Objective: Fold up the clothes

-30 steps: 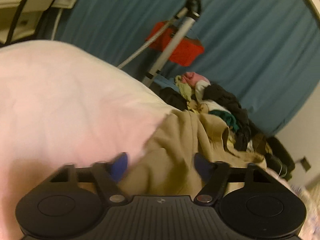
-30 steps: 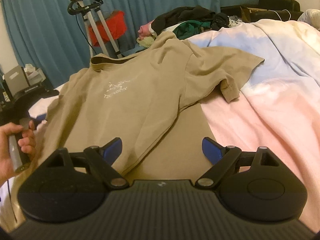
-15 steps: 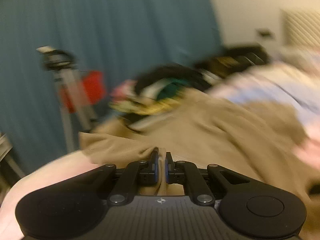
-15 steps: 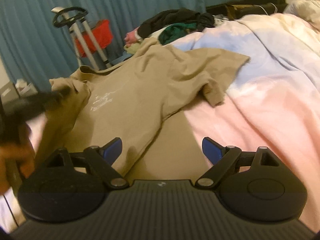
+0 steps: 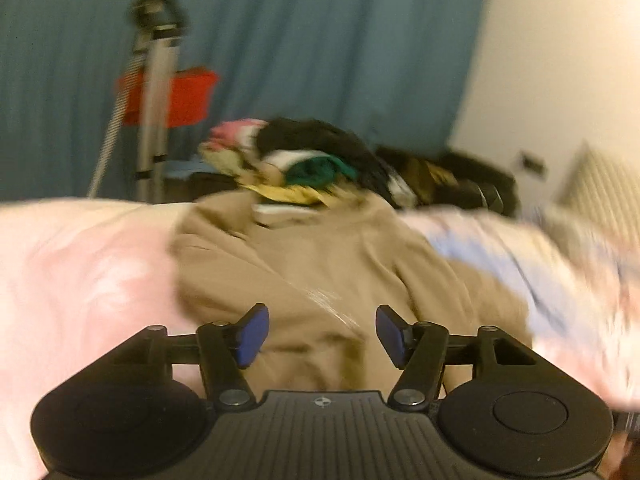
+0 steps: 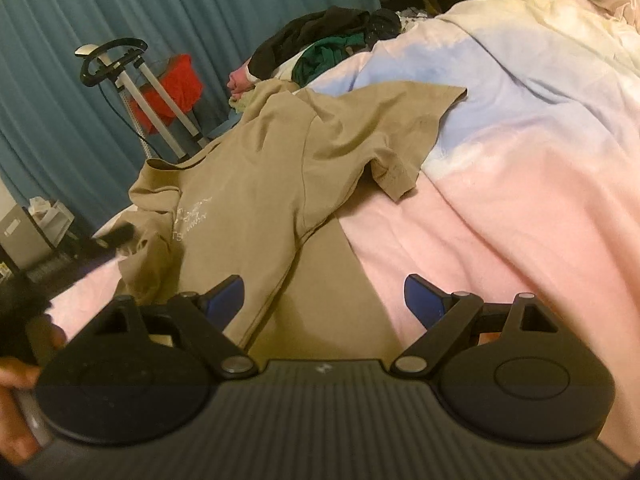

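- Tan T-shirt [image 6: 256, 184] lies spread on the pink and blue duvet [image 6: 500, 208], chest print up, its collar toward the far left near the blue curtain [image 6: 120, 8]
- Left sleeve [image 6: 148, 256], which a second ago lay flat out to the side, is now turned in over the near left of the body in a loose bunch; I judge the first sleeve fold made but untidy, with the right sleeve [image 6: 394, 172] still stretched out on the duvet
- Left gripper [image 5: 318, 334], pinched together half a second ago, has just been opening; its blue pads stand apart above the shirt, nothing between them, so the sleeve looks let go
- Right gripper [image 6: 324, 300] hovers wide apart over the near hem, holding nothing; I cannot tell if it touches the cloth
- Pile of unfolded clothes [image 6: 320, 48] waits at the far edge, beside the garment steamer [image 6: 120, 64]
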`<action>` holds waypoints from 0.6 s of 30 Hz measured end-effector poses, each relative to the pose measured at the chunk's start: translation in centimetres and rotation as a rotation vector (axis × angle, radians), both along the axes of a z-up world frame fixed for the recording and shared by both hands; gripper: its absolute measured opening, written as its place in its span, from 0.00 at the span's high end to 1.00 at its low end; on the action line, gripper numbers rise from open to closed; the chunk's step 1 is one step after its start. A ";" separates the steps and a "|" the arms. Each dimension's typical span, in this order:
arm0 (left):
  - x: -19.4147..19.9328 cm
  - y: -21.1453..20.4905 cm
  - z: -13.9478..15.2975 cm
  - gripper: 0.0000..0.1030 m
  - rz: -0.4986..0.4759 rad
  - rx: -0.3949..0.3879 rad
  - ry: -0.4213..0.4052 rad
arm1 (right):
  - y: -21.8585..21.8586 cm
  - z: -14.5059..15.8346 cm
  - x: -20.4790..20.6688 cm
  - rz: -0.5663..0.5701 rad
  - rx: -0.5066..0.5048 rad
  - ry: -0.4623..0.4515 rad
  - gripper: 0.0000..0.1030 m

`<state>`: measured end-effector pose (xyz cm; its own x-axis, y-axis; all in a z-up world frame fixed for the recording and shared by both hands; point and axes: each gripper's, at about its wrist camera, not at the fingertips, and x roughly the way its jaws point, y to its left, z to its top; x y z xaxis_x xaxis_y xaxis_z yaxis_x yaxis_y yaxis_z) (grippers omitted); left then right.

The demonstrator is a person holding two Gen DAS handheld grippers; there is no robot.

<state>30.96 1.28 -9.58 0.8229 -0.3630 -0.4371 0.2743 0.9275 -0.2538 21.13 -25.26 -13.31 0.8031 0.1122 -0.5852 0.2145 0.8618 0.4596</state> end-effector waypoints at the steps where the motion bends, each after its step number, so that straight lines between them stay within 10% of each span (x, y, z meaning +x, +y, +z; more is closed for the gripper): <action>1: 0.3 1.1 -0.1 0.39 0.036 -0.037 0.013 | 0.0 -0.1 0.1 0.001 0.003 0.004 0.14; 13: 5.3 4.6 -2.9 0.34 0.091 -0.130 0.150 | 0.0 -0.4 0.7 -0.003 -0.004 0.008 0.14; 18: 8.1 0.9 -1.4 0.76 0.099 0.005 0.138 | 0.0 -0.9 1.1 0.002 -0.006 0.016 0.15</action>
